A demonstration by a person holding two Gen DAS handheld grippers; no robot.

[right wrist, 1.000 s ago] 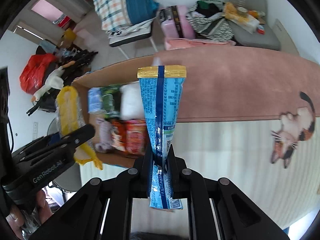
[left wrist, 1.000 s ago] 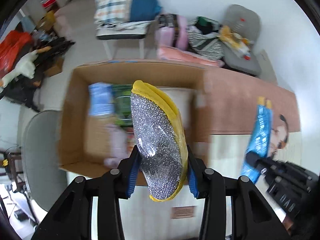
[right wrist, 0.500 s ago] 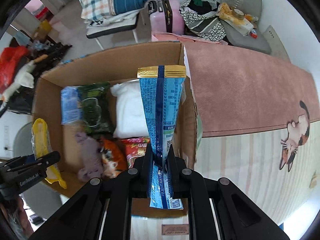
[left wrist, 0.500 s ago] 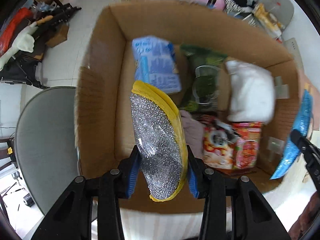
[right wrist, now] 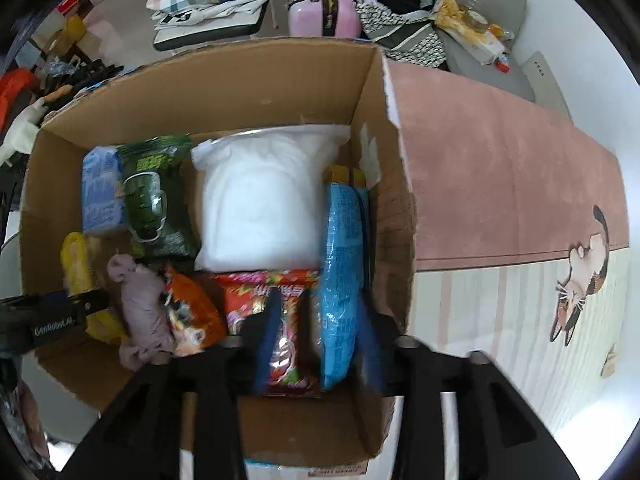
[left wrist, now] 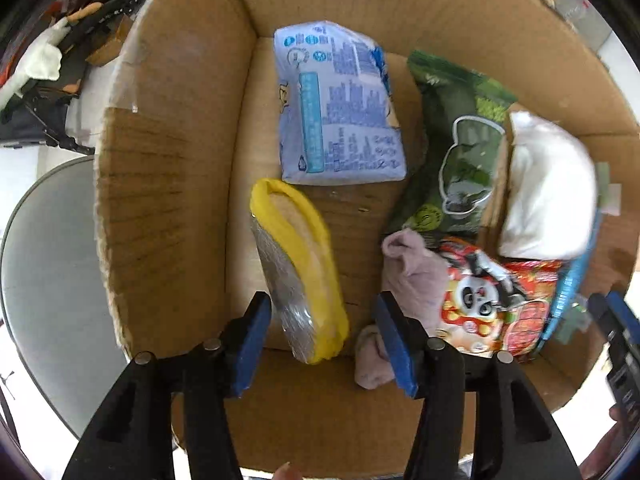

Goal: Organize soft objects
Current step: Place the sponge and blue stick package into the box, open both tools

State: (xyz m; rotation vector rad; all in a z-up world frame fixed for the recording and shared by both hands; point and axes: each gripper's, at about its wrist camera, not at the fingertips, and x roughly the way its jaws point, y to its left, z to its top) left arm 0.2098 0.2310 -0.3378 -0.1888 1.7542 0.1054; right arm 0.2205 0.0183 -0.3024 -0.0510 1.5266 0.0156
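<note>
A cardboard box [left wrist: 168,184] holds several soft packs. My left gripper [left wrist: 322,340] is open over its left side; the yellow-and-silver scouring pad [left wrist: 300,280] lies loose between the spread fingers, tilted against the box floor. My right gripper [right wrist: 316,344] is open over the box's right side; the blue snack bag [right wrist: 344,264] stands free between its fingers along the right wall [right wrist: 388,200]. The pad [right wrist: 76,264] and left gripper [right wrist: 52,320] also show in the right wrist view.
In the box lie a pale blue pack [left wrist: 336,104], a green pack [left wrist: 460,148], a white pillow pack [right wrist: 260,200], red panda snack bags [left wrist: 488,304] and a mauve cloth [right wrist: 140,304]. A pink rug [right wrist: 500,168] lies to the right; a grey chair [left wrist: 40,280] stands left.
Both grippers moved over and down into the box and opened. The scouring pad and the blue bag were let go and now rest inside.
</note>
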